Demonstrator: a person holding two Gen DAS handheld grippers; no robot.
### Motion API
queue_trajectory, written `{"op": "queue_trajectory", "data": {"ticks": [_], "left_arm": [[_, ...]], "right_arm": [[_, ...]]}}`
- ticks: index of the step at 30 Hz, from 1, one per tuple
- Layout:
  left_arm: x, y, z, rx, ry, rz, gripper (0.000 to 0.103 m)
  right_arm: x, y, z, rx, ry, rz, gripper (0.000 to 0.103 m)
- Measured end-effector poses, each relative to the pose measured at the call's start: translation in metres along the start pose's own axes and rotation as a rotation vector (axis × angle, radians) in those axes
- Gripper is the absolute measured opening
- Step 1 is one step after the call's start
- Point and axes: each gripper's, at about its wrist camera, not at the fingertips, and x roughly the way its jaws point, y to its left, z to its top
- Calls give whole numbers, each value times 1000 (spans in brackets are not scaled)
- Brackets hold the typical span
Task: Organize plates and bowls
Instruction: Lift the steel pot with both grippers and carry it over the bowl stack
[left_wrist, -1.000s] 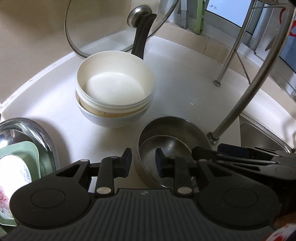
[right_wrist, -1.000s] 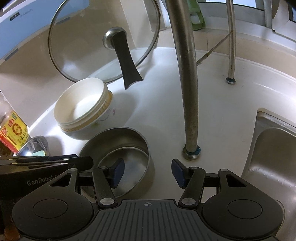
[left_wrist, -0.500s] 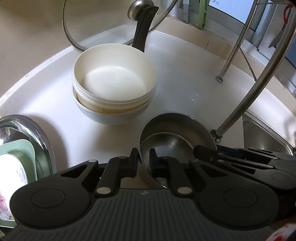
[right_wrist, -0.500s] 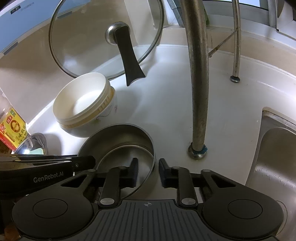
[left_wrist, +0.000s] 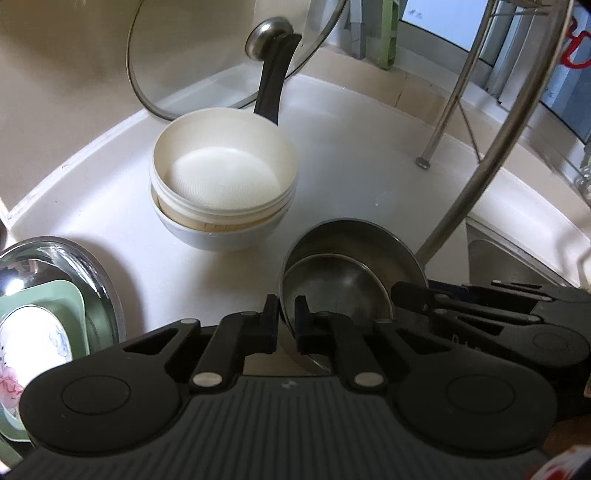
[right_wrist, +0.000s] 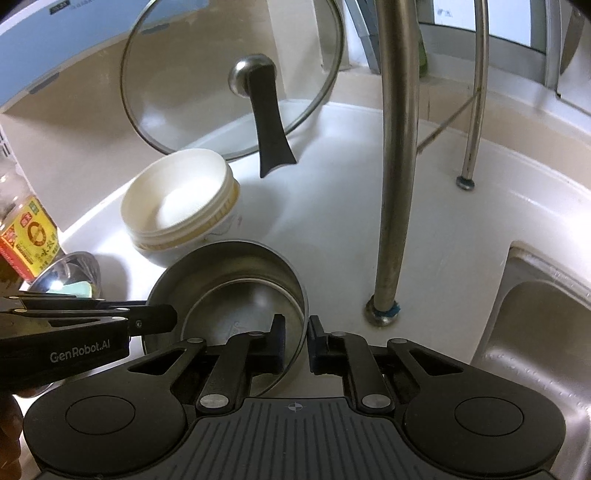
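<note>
- The left tongs (left_wrist: 286, 319) pinch the near rim of the steel bowl (left_wrist: 351, 258).
- The right tongs (right_wrist: 295, 338), just closing, pinch its opposite rim.
- The bowl sits on the white worktop (left_wrist: 351, 158).

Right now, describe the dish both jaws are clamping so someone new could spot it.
On the white counter left of the steel sink, below the leaning glass lid, sit nested steel bowls. Unlike the cream bowls beside them, they are bare metal, gripped on both sides.
</note>
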Motion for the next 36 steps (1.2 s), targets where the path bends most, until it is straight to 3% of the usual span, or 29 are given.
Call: {"op": "queue_trajectory", "data": {"ticks": [8,19,27,36], "left_arm": [[-23,-3,3,0,-33,-3,7],[-53,6,31,-12,-153,35,7],[-52,25,61,-43,-212,83,7],[-34,46,84,-81,-203,118,7]], "right_arm": [[-22,6,12,-20,-32,15,13],[-34,26,51,-64,-105,68,13],[-19,44,89,-114,-140,94,13],[16,53,115,-136,-120,117,13]]}}
